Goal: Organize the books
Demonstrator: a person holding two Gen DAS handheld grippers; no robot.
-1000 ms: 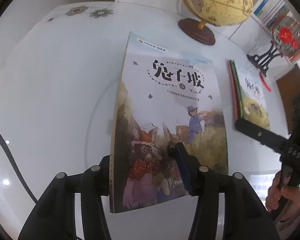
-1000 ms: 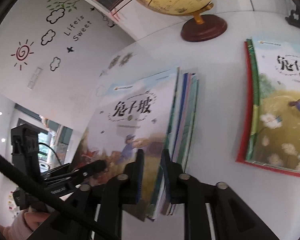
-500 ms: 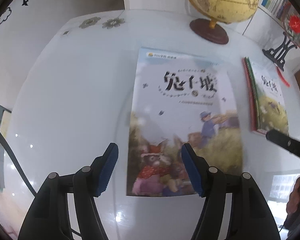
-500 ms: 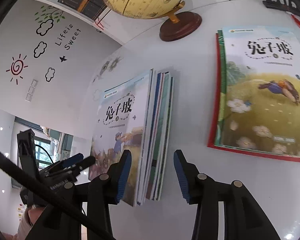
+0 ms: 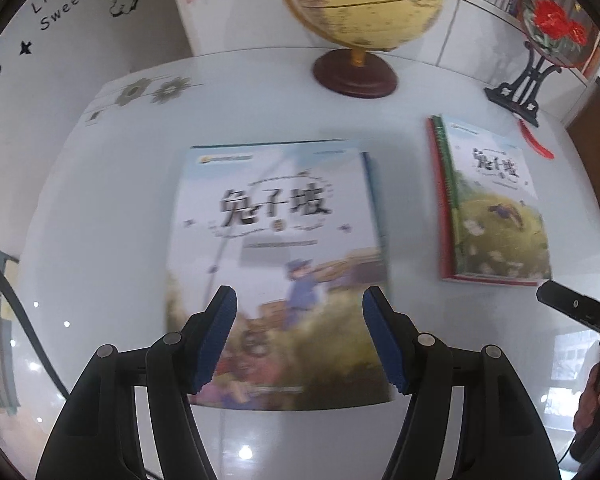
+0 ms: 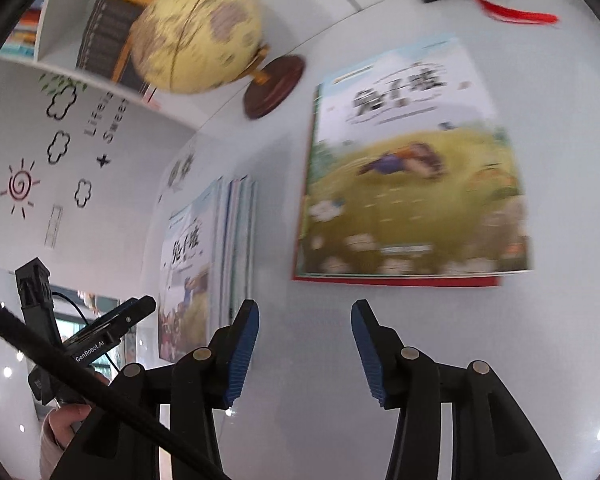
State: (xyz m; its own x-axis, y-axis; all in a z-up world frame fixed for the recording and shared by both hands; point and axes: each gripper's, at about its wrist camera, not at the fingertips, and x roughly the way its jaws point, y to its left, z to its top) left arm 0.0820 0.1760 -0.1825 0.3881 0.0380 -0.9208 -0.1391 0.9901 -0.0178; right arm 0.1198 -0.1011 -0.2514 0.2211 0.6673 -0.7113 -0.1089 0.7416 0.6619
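A stack of thin picture books (image 5: 276, 216) lies flat on the white table, its rabbit-story cover facing up. My left gripper (image 5: 300, 294) hovers open above the stack's near half and touches nothing. A second stack (image 5: 496, 208) with a red bottom cover lies to the right. In the right wrist view the first stack (image 6: 204, 264) is at the left and the second stack (image 6: 412, 184) lies ahead. My right gripper (image 6: 305, 306) stands open over bare table between the two stacks, just short of the second one.
A yellow globe (image 5: 364, 0) on a dark wooden base (image 5: 354, 76) stands at the back of the table (image 5: 100, 220). A black ornament stand (image 5: 516, 88) with a red tassel is at the back right. A hand (image 6: 64, 420) holds the left gripper's handle.
Both grippers have let go of the first stack and opened. The stack now lies flat. The left gripper has risen and drawn back; the right has swung right, facing the second stack.
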